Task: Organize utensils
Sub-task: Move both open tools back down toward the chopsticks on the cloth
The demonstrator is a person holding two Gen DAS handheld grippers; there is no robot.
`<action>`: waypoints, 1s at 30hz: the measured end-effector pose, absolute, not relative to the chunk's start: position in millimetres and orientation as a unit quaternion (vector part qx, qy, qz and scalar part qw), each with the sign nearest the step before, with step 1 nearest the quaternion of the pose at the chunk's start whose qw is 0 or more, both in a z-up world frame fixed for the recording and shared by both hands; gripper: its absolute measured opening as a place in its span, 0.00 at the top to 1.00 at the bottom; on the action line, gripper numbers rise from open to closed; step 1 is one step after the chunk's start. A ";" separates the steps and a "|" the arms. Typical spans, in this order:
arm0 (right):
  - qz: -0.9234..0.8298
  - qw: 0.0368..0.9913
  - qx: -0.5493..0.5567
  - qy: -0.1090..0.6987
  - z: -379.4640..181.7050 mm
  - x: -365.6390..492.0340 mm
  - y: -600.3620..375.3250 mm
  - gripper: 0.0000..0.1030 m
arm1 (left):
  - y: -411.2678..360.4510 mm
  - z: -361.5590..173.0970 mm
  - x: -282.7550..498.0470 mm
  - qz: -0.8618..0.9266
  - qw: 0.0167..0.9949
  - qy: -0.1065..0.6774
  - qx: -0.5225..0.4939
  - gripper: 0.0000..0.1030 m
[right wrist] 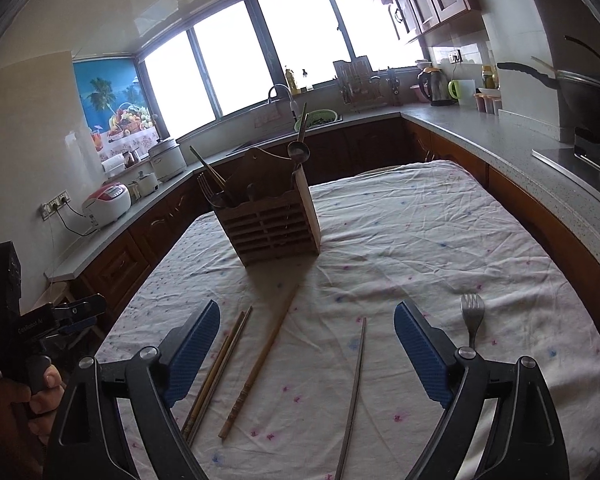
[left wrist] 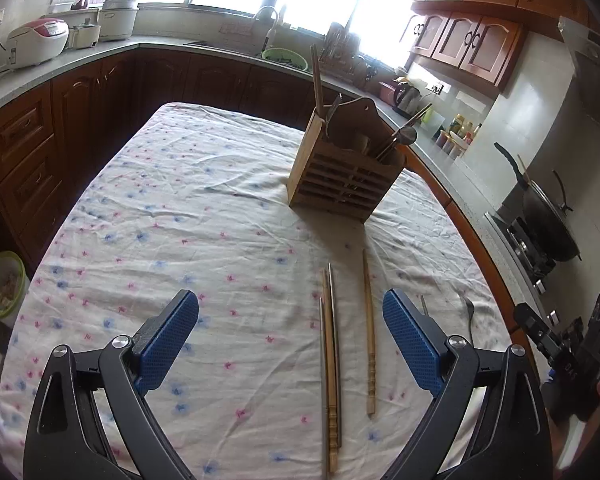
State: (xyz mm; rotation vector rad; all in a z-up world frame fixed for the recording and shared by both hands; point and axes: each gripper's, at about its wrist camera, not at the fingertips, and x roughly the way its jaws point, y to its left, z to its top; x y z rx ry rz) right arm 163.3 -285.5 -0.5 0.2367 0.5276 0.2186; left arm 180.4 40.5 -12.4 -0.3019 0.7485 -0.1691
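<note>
Both grippers hang over the cloth-covered counter (left wrist: 180, 208) with their blue-padded fingers (left wrist: 168, 340) spread wide and holding nothing. The left gripper (left wrist: 290, 344) frames a tight bundle of chopsticks (left wrist: 330, 360) and a single wooden chopstick (left wrist: 369, 332) just to their right, all lying flat and pointing toward 12 o'clock. The right gripper (right wrist: 306, 354) has a slim metal chopstick (right wrist: 354, 396) between its fingers (right wrist: 420, 356), with the wooden one (right wrist: 260, 360) angled toward 1 o'clock near its left finger and a metal fork (right wrist: 473, 316) lying just outside its right finger at about 2 o'clock.

Further out, at 12 to 1 o'clock in the left view and 11 o'clock in the right, stands the slatted wooden utensil holder (left wrist: 342, 176), already carrying chopsticks, a fork and a ladle.

The task looks partly done: some utensils are housed, several are loose. The step in hand appears to be choosing the next piece. Picking one up calls for lowering the fingers to straddle a thin stick lying flat on soft, wrinkled cloth, closing squarely across it, then tipping it upright over a compartment.
</note>
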 end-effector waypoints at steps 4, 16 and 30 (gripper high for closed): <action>0.105 0.949 0.119 0.274 -12.9 159.2 -288.7 0.12 | 38.1 -22.0 178.4 -0.078 0.912 0.377 -0.141 0.07; 0.097 0.945 0.120 0.288 -20.3 163.4 -291.9 0.12 | 24.1 -24.9 187.1 -0.086 0.912 0.382 -0.121 0.07; 0.091 0.932 0.122 0.330 -37.8 191.1 -290.4 0.35 | -4.3 -33.8 223.5 -0.122 0.903 0.405 -0.081 0.17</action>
